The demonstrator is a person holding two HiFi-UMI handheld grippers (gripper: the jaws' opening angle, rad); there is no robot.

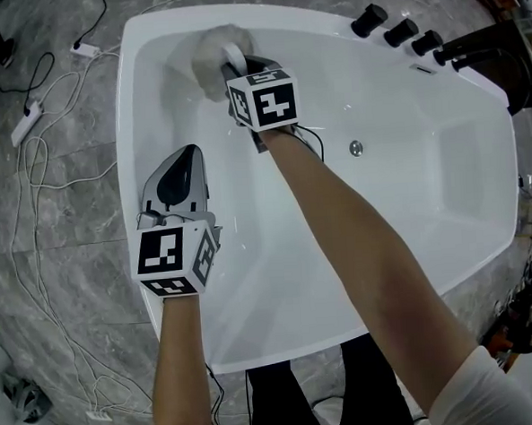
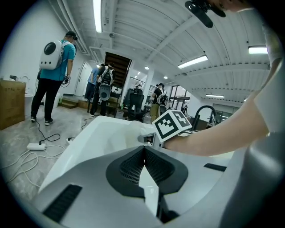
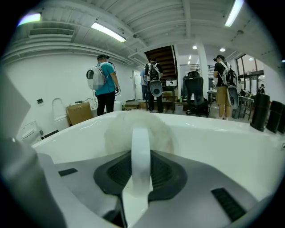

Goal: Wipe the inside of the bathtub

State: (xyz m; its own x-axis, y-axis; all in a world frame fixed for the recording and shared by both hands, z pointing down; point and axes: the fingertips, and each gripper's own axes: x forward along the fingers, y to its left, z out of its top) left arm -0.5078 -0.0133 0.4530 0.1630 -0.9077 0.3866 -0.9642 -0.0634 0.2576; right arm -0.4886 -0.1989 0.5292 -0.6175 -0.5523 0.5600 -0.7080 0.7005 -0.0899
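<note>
Right gripper (image 1: pixel 239 69) clamps the pad (image 1: pixel 213 50) by its handle against the tub (image 1: pixel 410 216) end wall. Left gripper (image 1: pixel 189 153) is closed and empty. Most of the tub likely remains unwiped.

Your head view is bright and even, lit from overhead; the white bathtub (image 1: pixel 426 188) carries soft glare and only faint shadows under your arms (image 1: pixel 357 237). The wiping pad (image 1: pixel 213 56) looks slightly blurred. Both gripper views bow at the edges inside black corners, and ceiling strip lights (image 2: pixel 97 13) blow out.
</note>
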